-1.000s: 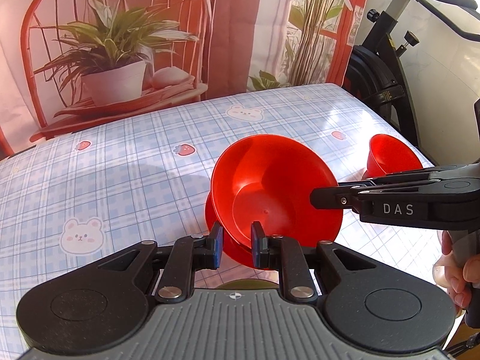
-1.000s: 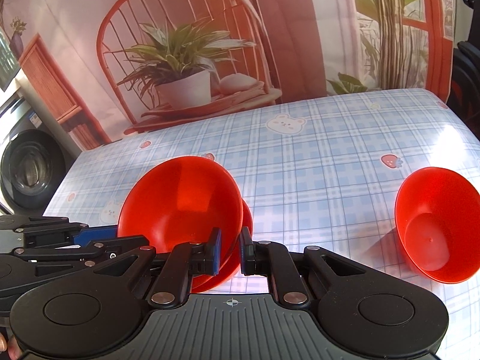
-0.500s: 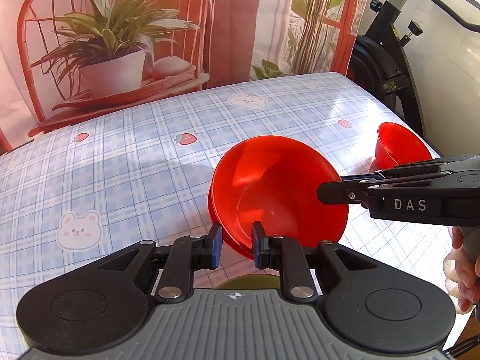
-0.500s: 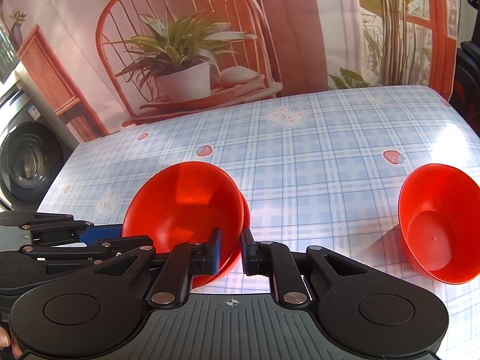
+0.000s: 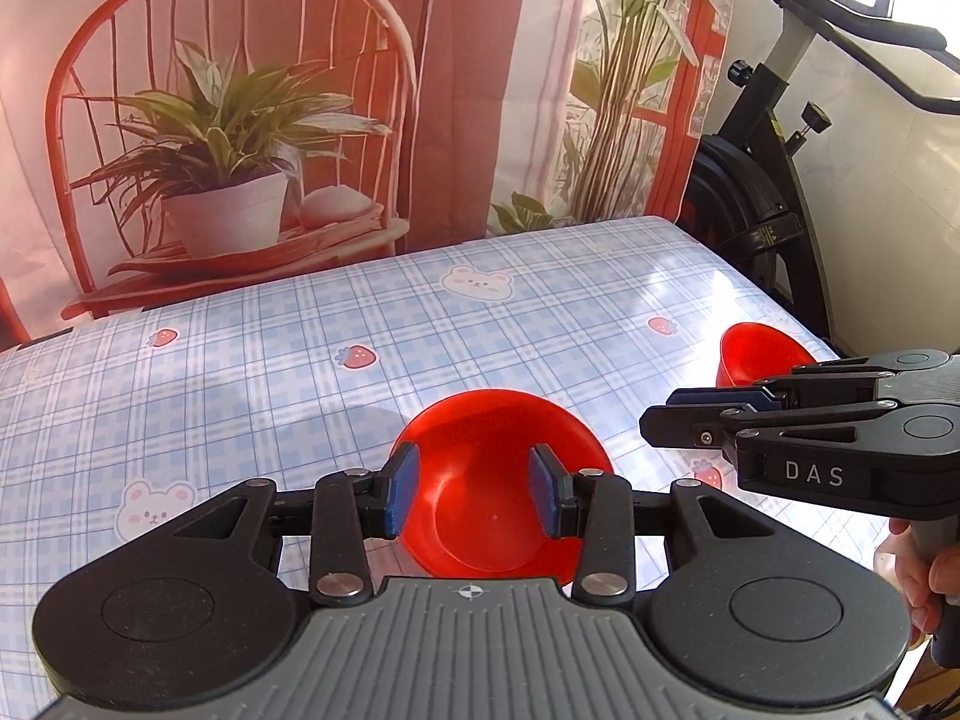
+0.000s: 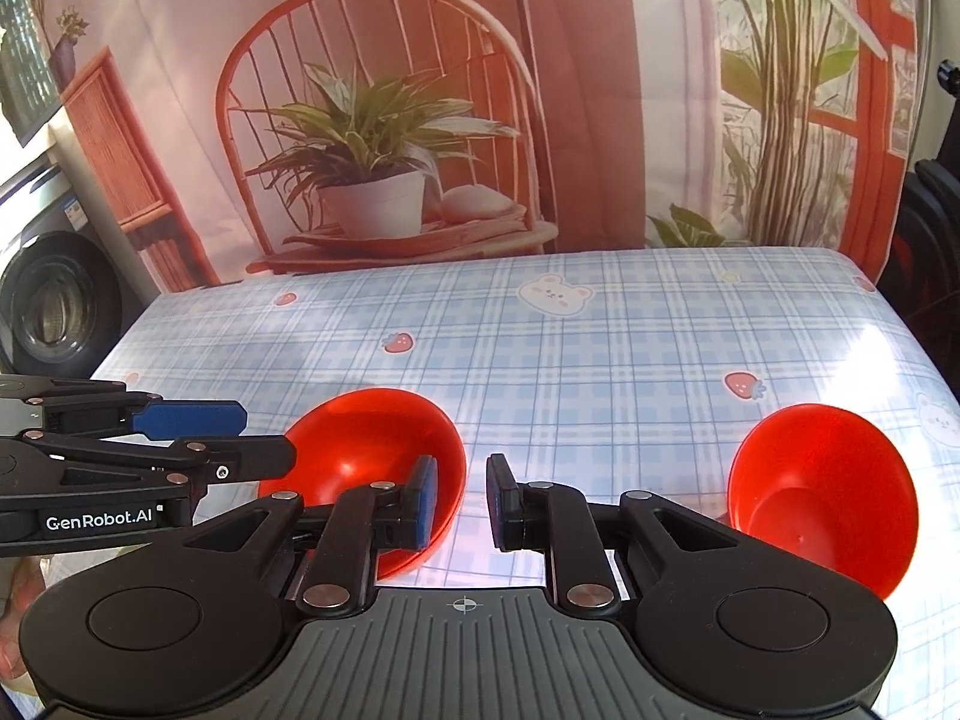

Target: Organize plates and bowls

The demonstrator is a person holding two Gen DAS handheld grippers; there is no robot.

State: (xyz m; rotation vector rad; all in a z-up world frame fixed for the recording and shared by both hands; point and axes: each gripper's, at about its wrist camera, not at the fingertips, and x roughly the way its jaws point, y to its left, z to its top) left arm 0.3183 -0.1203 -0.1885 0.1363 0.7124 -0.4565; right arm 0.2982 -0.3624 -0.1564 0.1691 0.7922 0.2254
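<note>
On the table (image 5: 252,372), the stacked bowls (image 5: 498,480) sit near the front edge, at 6 o'clock from the table's centre. The single bowl (image 5: 759,354) lies at 2 o'clock from the stack, well apart, near the table's right edge. The backdrop (image 5: 300,90) hangs behind the table at 12 o'clock. The exercise bike (image 5: 774,180) stands beyond the far right corner; the washing machine (image 6: 54,300) stands beyond the far left corner.

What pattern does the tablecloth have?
The glossy tablecloth has a light blue plaid with bears and strawberries, clearest in the right wrist view.
</note>
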